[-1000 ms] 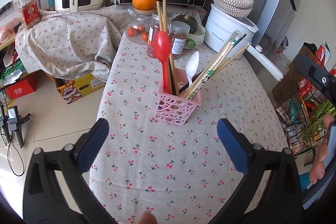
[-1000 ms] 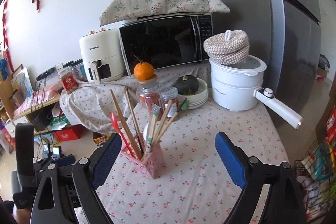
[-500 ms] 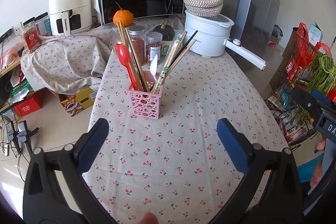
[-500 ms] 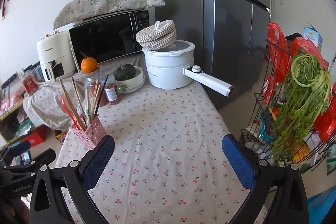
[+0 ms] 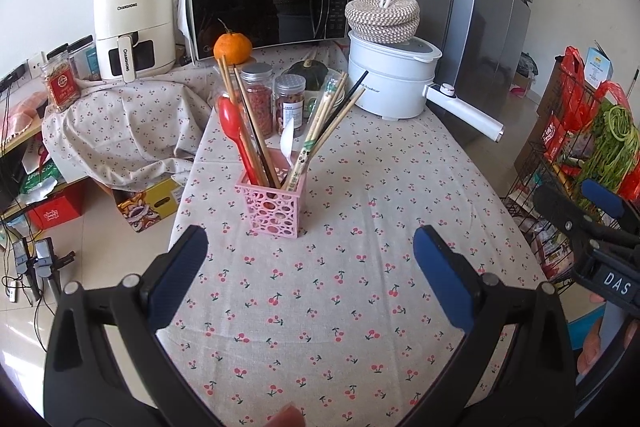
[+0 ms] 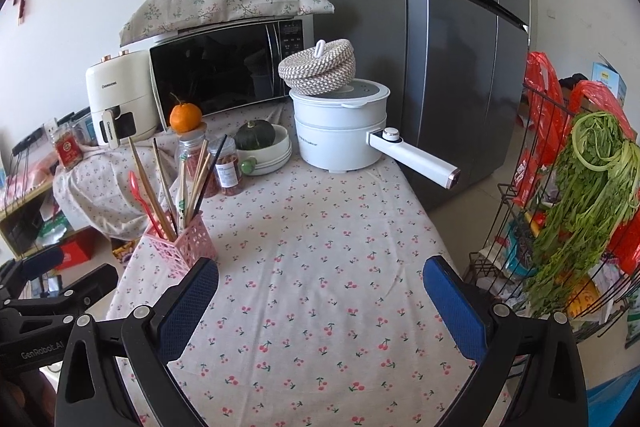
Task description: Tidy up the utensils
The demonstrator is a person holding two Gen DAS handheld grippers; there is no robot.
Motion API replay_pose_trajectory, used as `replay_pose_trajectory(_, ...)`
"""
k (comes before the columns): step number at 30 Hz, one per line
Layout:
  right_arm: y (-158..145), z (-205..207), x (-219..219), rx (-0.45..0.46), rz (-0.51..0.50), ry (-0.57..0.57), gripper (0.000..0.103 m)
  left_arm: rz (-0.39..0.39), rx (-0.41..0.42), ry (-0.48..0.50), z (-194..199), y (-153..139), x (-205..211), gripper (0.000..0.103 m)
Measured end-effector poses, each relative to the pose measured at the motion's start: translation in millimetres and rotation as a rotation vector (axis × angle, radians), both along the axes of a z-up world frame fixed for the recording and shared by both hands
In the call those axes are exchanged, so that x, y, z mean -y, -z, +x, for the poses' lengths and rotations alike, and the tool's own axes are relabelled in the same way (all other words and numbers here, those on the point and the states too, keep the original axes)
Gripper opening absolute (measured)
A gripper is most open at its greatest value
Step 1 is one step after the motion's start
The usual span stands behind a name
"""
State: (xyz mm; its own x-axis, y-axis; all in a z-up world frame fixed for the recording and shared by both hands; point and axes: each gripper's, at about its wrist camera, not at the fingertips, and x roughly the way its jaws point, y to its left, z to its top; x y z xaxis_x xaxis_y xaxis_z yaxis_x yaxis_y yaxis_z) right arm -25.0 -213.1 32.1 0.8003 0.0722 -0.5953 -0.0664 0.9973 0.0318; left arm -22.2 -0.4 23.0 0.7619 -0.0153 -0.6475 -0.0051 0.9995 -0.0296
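Setting: kitchen corner; counter [image 5: 360, 291] under a cherry-print cloth, grey refrigerator [image 6: 440, 47] behind at 1 o'clock.
Utensil holder: pink perforated caddy [image 5: 273, 207], upright on the counter, at 11 o'clock from the left tongs, near the counter's left edge.
Contents: red spoon [image 5: 232, 117], white spoon [image 5: 286, 142], several wooden chopsticks [image 5: 256, 131] and a printed pair [image 5: 316, 131], all standing in the caddy and fanned outward; which compartment each occupies cannot be told.
Loose utensils: none seen on the cloth in either view.
Left tongs [image 5: 310, 269]: spread wide, nothing between the pads, held above the cloth short of the caddy.
Right tongs [image 6: 320, 301]: spread wide, empty, over the open middle of the counter; caddy at 10 o'clock from them.
Behind the caddy, 12 o'clock: two lidded jars [image 5: 276, 99], an orange [image 5: 233, 48], a dark squash in a white bowl [image 6: 260, 143].
Further back: white electric pot [image 5: 390, 79] with a woven basket on its lid, microwave [image 5: 268, 7], air fryer [image 5: 134, 23].
Right of counter, 3 o'clock: wire rack [image 6: 552, 227] with greens and red bags.
Step in hand: judged the closing stage; everything appears gathered, both tongs free.
Next move: probably a check only; if any piece needs straightening, a narrow pinch on a single stem without tipping the light caddy.
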Motion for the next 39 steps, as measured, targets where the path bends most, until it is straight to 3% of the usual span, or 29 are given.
replay_pose_trajectory(39,13.0,10.8,-11.5,-0.046,-0.001,-0.013,0.103,-0.017,-0.002,0.003,-0.3,0.6,-0.3,0.102)
